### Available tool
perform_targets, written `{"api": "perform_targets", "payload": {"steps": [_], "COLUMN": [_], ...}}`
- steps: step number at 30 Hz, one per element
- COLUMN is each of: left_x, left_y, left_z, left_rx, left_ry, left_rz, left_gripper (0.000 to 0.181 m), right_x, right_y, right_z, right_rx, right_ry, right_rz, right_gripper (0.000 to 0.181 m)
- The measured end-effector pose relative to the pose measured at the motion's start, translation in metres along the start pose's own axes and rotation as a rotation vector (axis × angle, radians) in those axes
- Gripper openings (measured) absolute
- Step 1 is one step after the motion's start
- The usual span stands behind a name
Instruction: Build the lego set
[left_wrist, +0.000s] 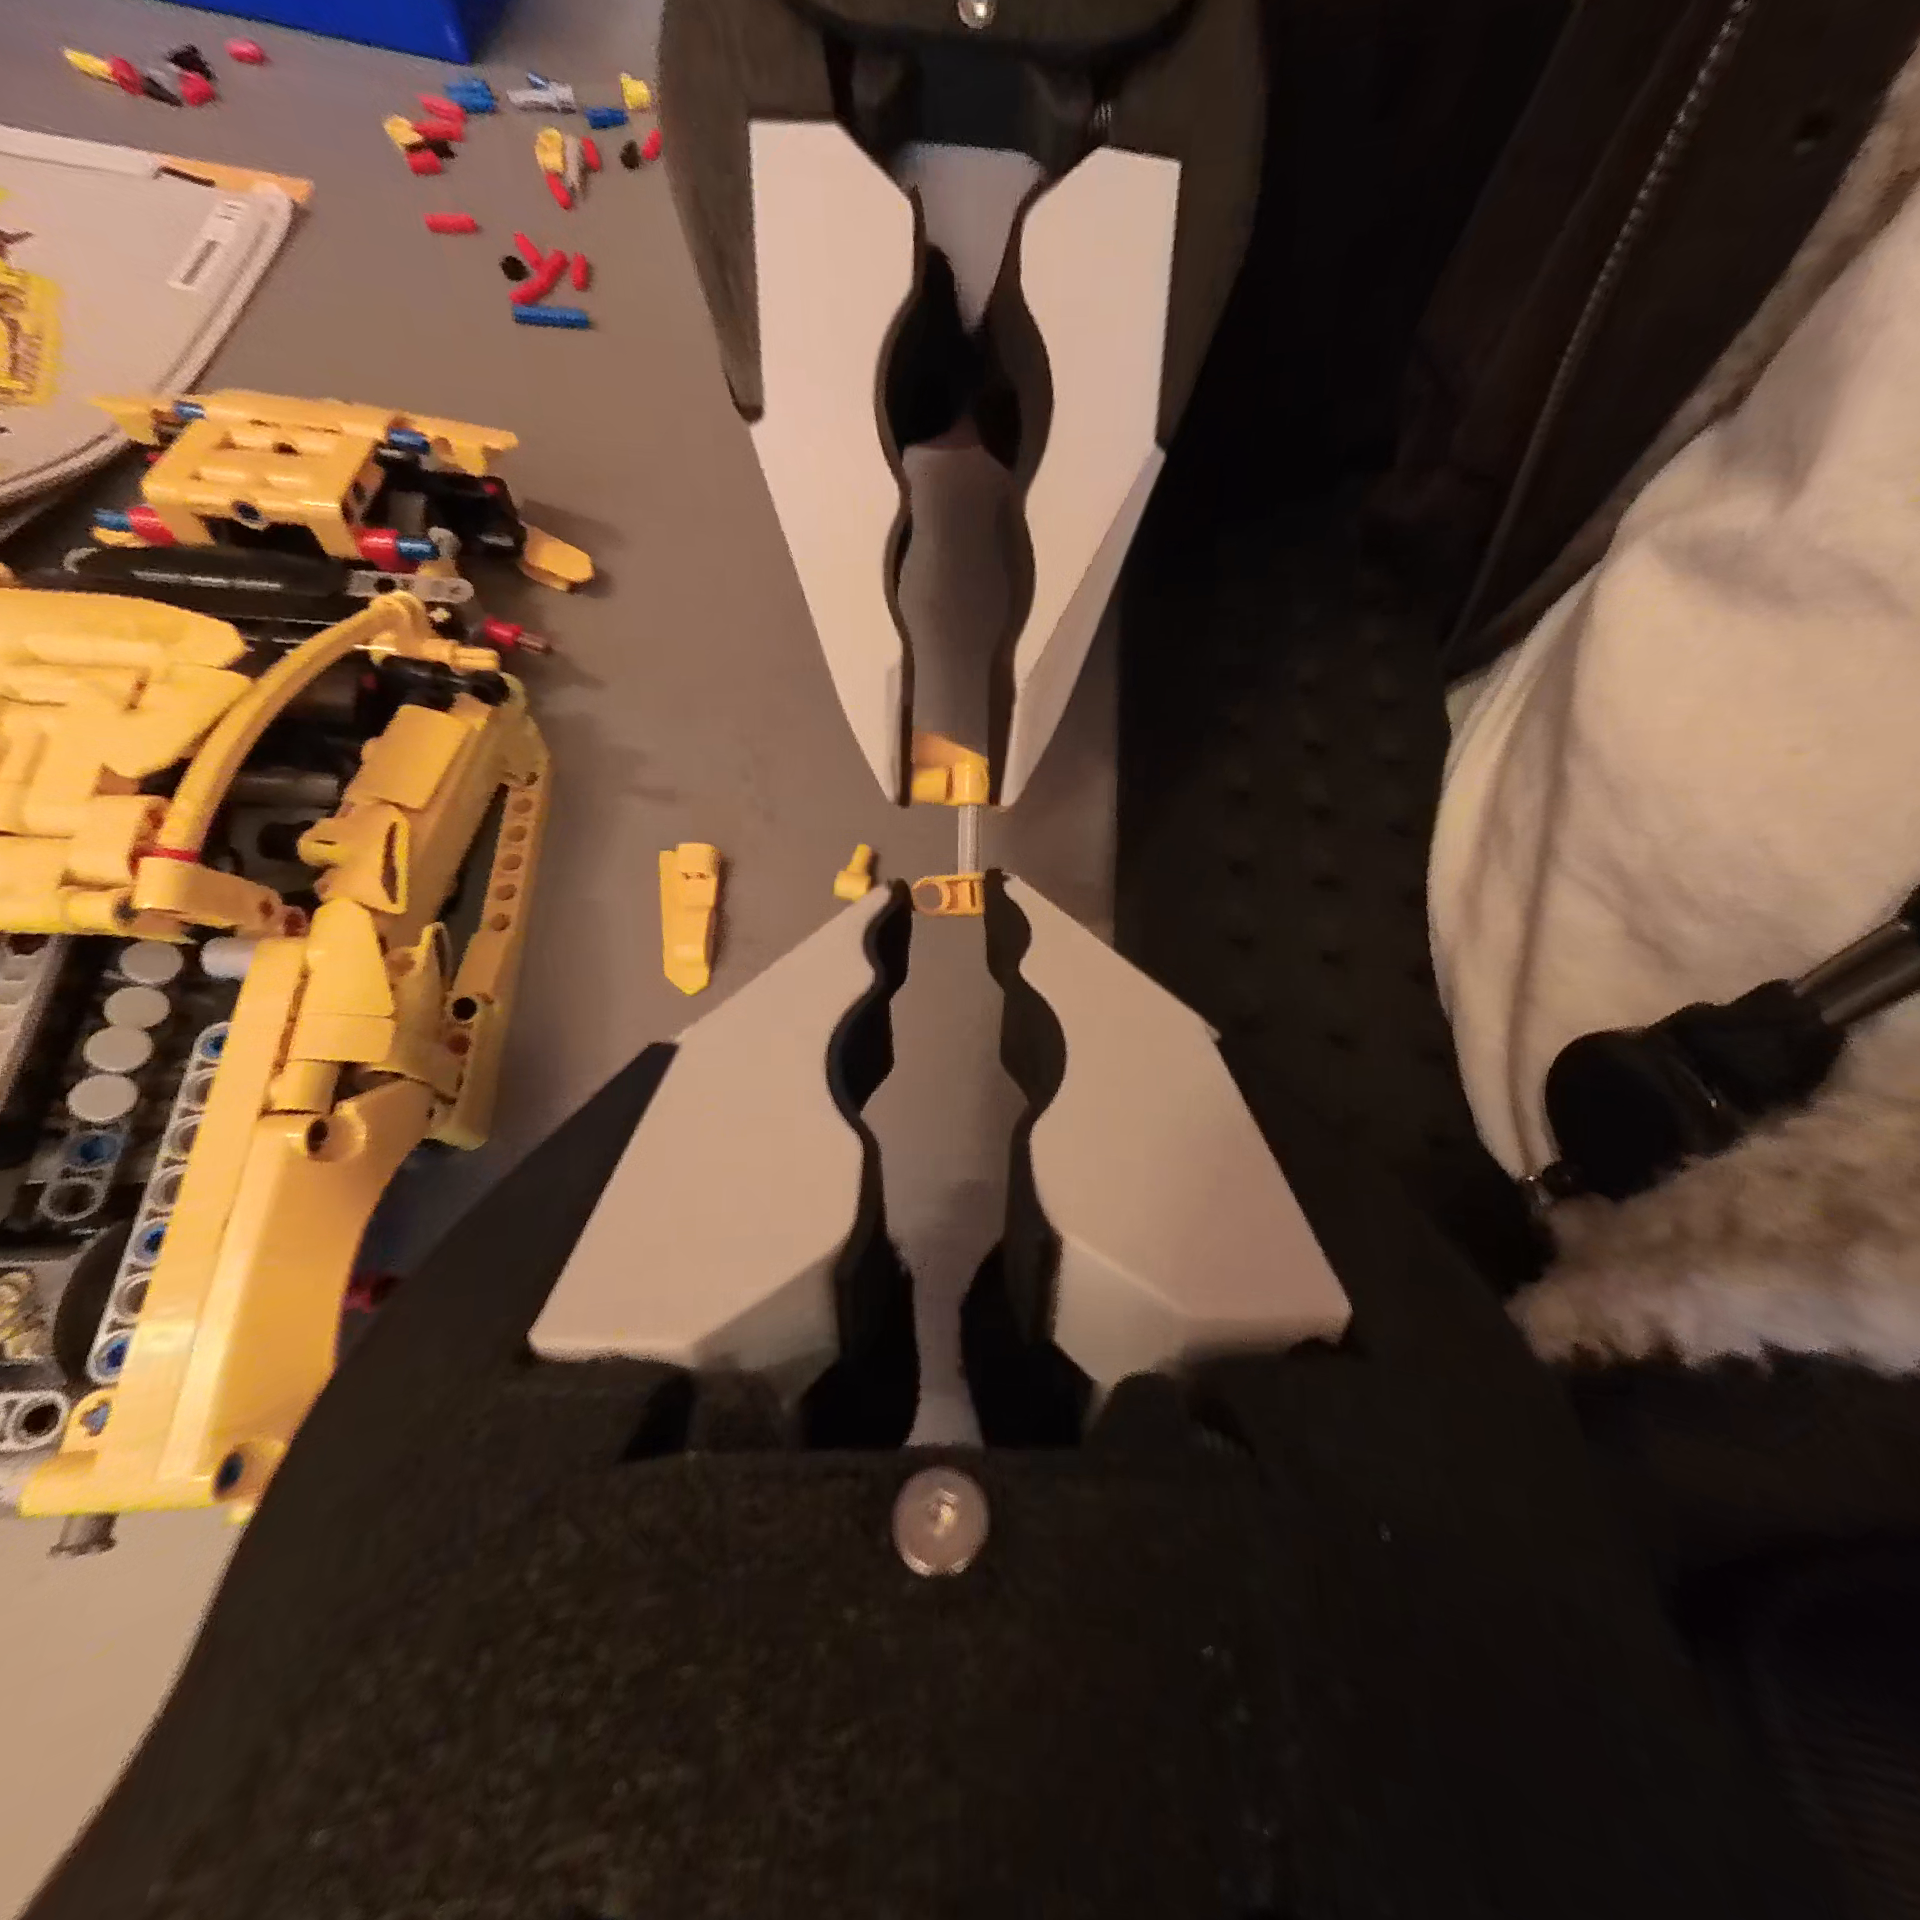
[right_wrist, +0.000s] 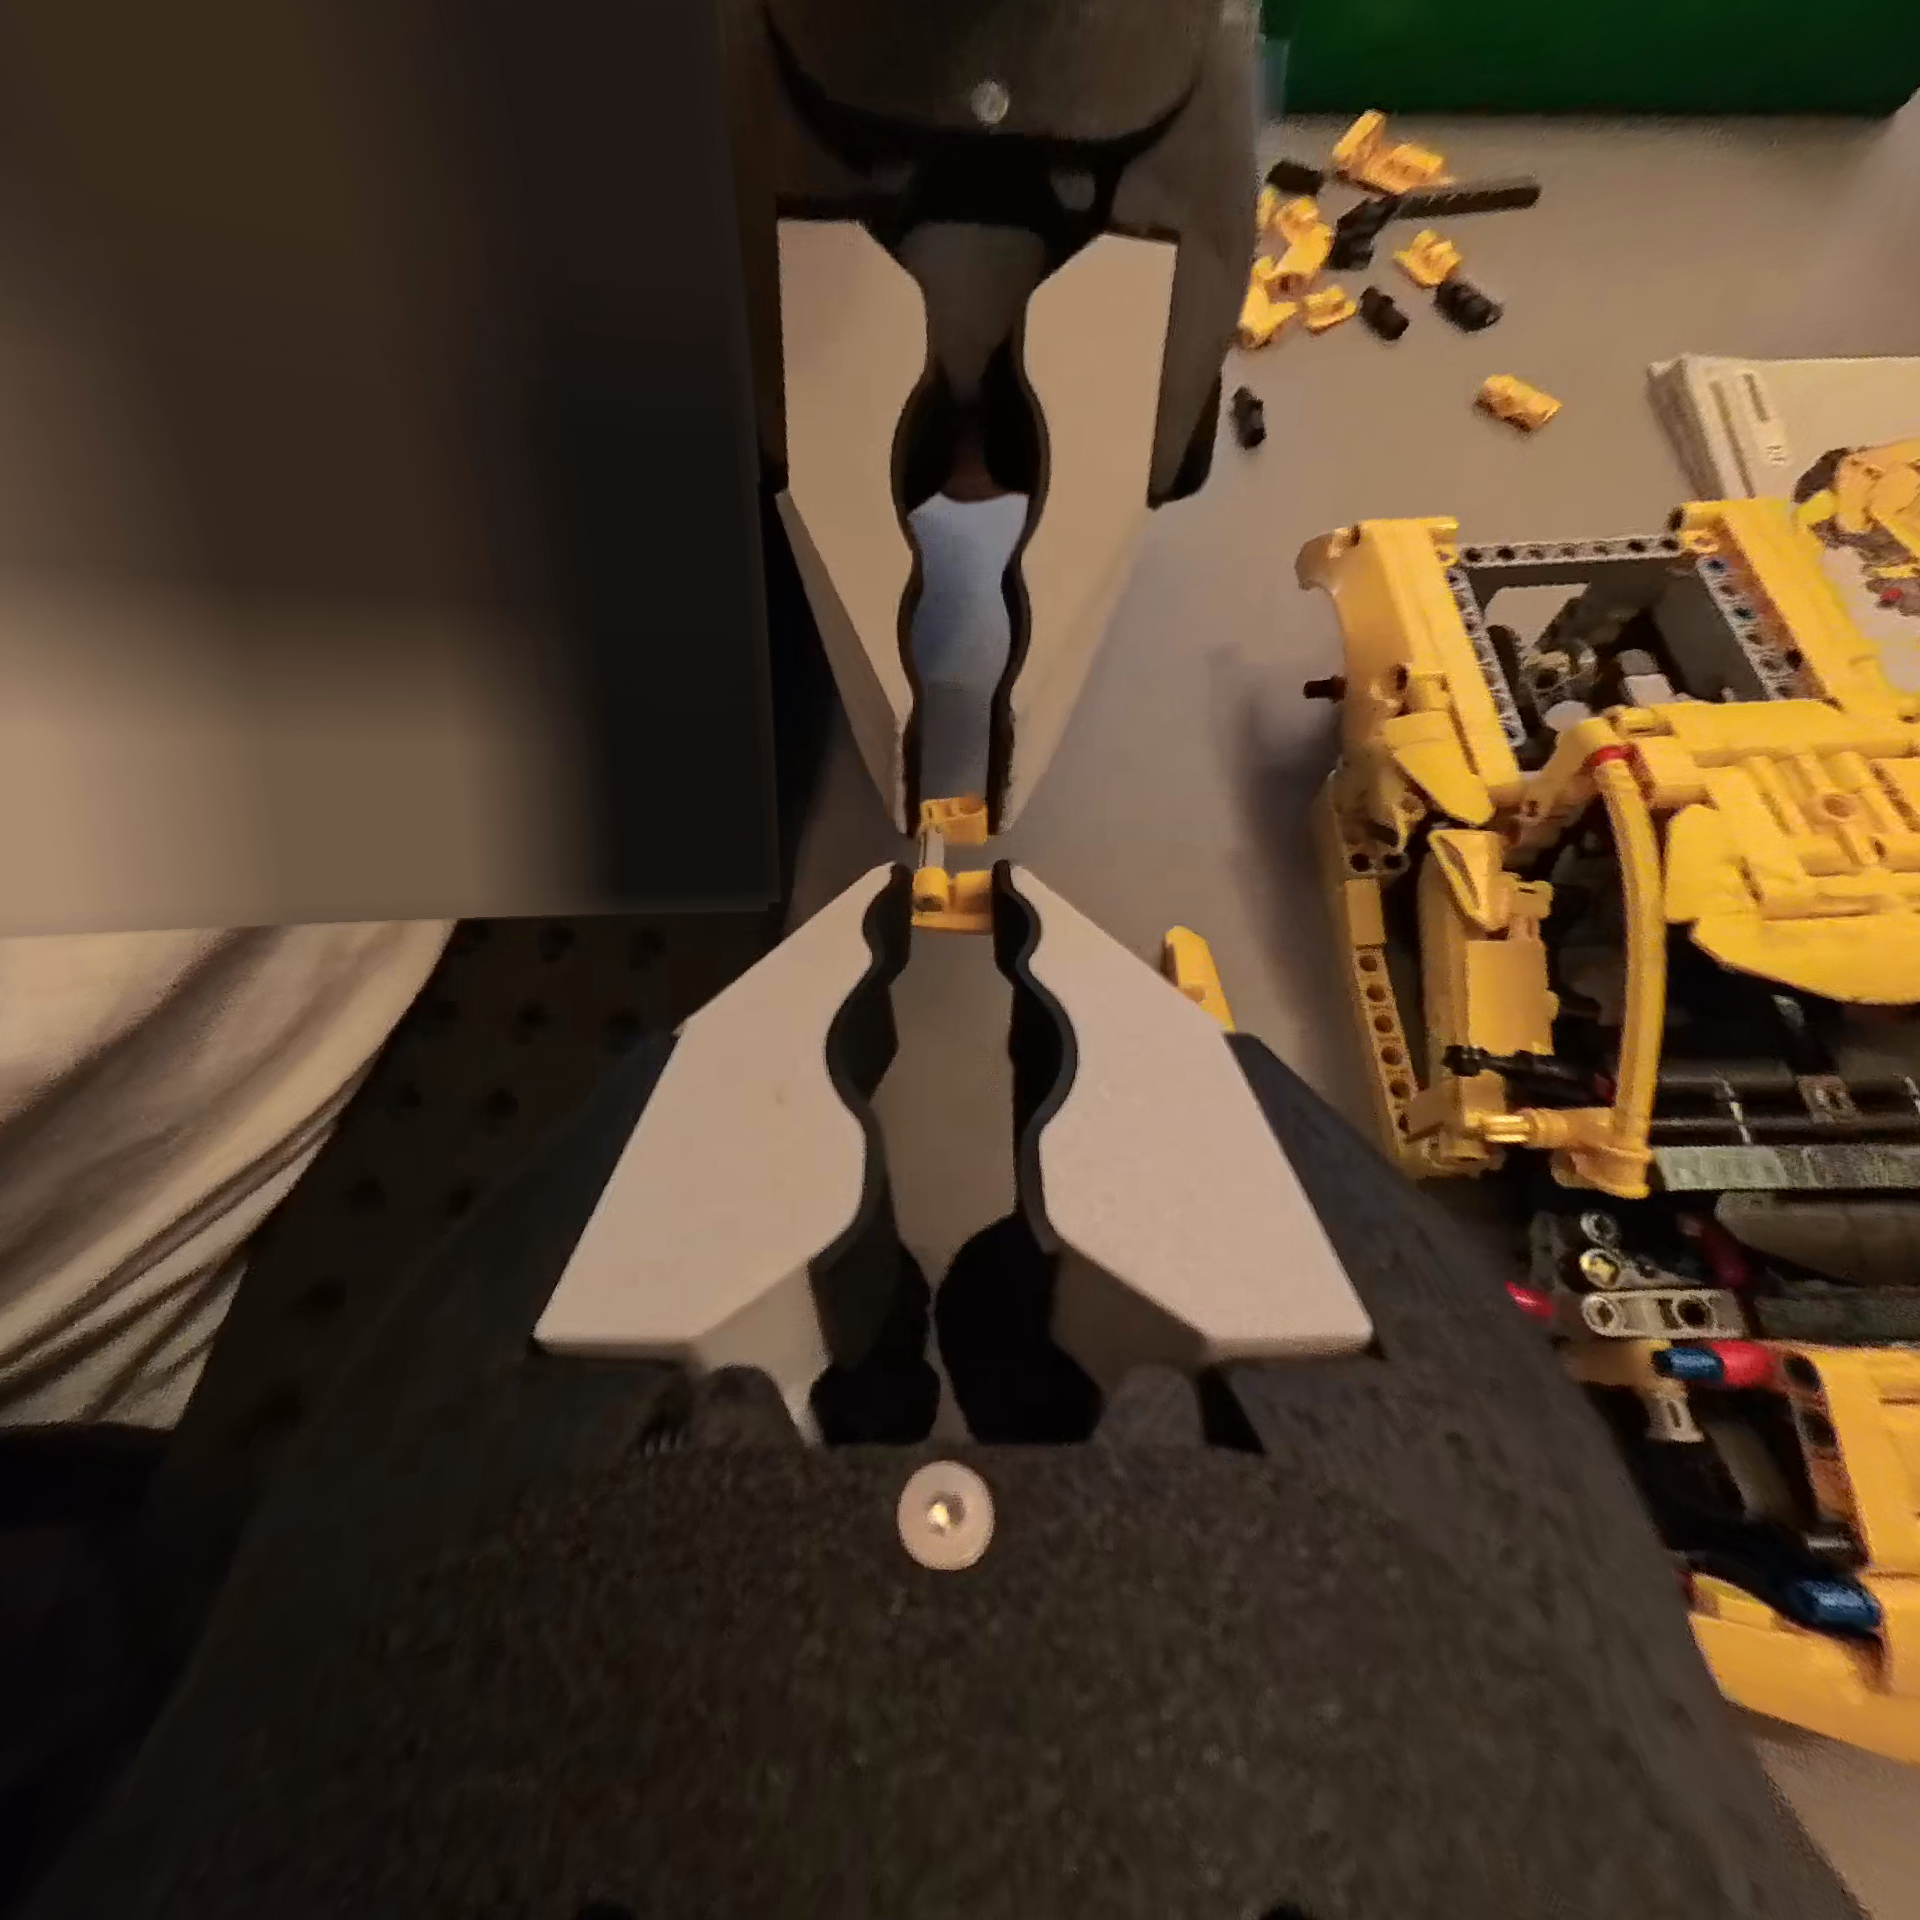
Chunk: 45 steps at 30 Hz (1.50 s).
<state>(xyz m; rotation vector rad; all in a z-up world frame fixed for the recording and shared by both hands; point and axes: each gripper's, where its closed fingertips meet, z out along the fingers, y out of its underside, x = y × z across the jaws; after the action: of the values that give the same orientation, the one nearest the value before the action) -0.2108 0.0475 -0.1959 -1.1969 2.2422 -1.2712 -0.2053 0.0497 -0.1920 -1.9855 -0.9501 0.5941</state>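
The grey bench (left_wrist: 644, 436) takes up the left half of the left wrist view and the right half of the right wrist view. Its edge runs right under where the two tools meet, with dark perforated flooring beyond it. The only open bench room is the bare strip between the tools and the model.

Biggest thing on it is the half-built yellow lego vehicle (left_wrist: 312, 935), filling the left side of the left wrist view and hugging the right edge of the other view. A booklet (left_wrist: 135, 291) sits in the upper left, partly tucked behind the model. Scattered red, blue and yellow pins (left_wrist: 520, 135) litter the top left, well apart from the tools. In the right wrist view a heap of yellow and black bits (right_wrist: 1351, 249) lies at the upper right.

Just left of centre there's a loose yellow panel piece (left_wrist: 689, 914), and beside it a tiny yellow connector (left_wrist: 854, 871).

Left tool (left_wrist: 948, 896) is clamped on a small yellow connector with a hole (left_wrist: 948, 894). Right tool (right_wrist: 951, 896) faces it tip to tip, pinched on another yellow connector (right_wrist: 951, 894). A short grey axle (left_wrist: 968, 836) spans the small gap between them.
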Motion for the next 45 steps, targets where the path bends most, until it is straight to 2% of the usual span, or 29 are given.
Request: {"api": "perform_targets", "payload": {"steps": [12,16,18,21,24,26,36,45], "left_x": [-0.008,-0.01,-0.011,-0.011,-0.009,-0.011,-0.009,-0.009], "left_y": [0.0,-0.019,-0.028,-0.02,-0.015,-0.013,-0.003,-0.009], "left_z": [0.005,-0.006,-0.012,-0.003,0.003,0.003,0.006,0.002], "left_rx": [0.06,0.242,0.324,0.287,0.266,0.257,0.205,0.255], "left_ry": [0.01,0.069,0.054,0.004,0.008,-0.001,-0.005,0.033], "left_rz": [-0.073,-0.179,-0.159,-0.098,-0.103,-0.094,-0.052,-0.123], "left_gripper": [0.013,0.014,0.015,0.023,0.022,0.015,0.015,0.014], "right_x": [0.008,0.011,0.013,0.016,0.014,0.011,0.009,0.01], "right_y": [0.005,-0.009,-0.016,-0.012,-0.01,-0.009,-0.001,-0.007], "right_z": [0.001,-0.012,-0.018,-0.017,-0.013,-0.01,-0.003,-0.005], "right_rx": [0.111,0.24,0.301,0.292,0.277,0.267,0.22,0.263], "right_ry": [-0.021,-0.039,-0.051,-0.048,-0.064,-0.079,-0.091,-0.09], "right_rz": [0.106,0.157,0.188,0.21,0.213,0.214,0.214,0.222], "right_gripper": [0.014,0.014,0.014,0.015,0.015,0.015,0.015,0.015]}}
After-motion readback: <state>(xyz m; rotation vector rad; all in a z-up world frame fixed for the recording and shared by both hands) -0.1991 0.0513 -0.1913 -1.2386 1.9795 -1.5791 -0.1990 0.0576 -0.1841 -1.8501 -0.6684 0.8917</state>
